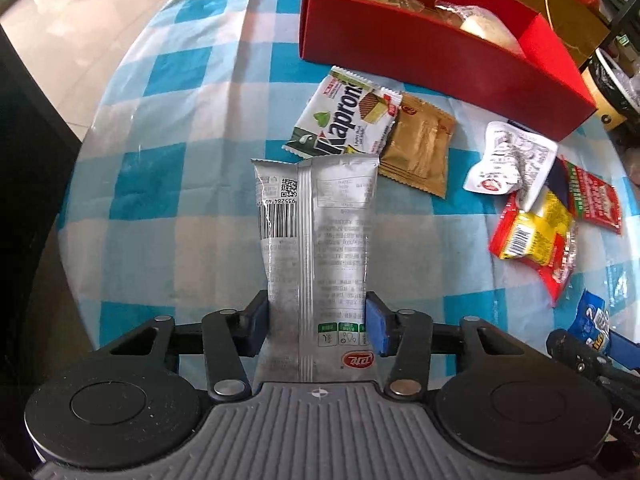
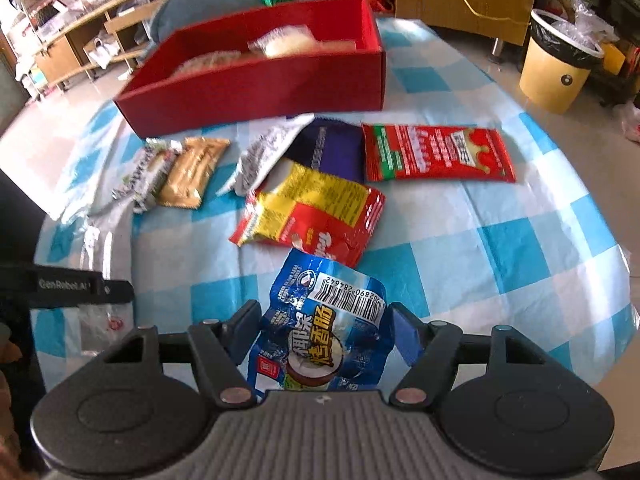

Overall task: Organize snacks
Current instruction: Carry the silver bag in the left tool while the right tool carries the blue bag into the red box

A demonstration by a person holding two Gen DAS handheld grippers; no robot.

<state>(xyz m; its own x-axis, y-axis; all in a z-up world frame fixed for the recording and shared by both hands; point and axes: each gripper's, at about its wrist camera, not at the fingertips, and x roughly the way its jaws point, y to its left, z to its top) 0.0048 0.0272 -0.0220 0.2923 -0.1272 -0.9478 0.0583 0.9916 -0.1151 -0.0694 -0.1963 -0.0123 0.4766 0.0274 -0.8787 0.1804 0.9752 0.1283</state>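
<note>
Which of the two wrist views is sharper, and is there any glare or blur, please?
Left wrist view: sharper, print readable on the silver packet, with window glare on the floor. Right wrist view: motion blur smears the red box; the blue packet stays fairly clear.

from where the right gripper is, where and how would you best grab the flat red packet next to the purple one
Probably by its long near edge, coming from above with the jaws across its short width. The red packet lies flat on the tablecloth, its near and right sides bare. Its left end meets the purple packet. The right gripper holds the blue packet, so that goes first.
</note>
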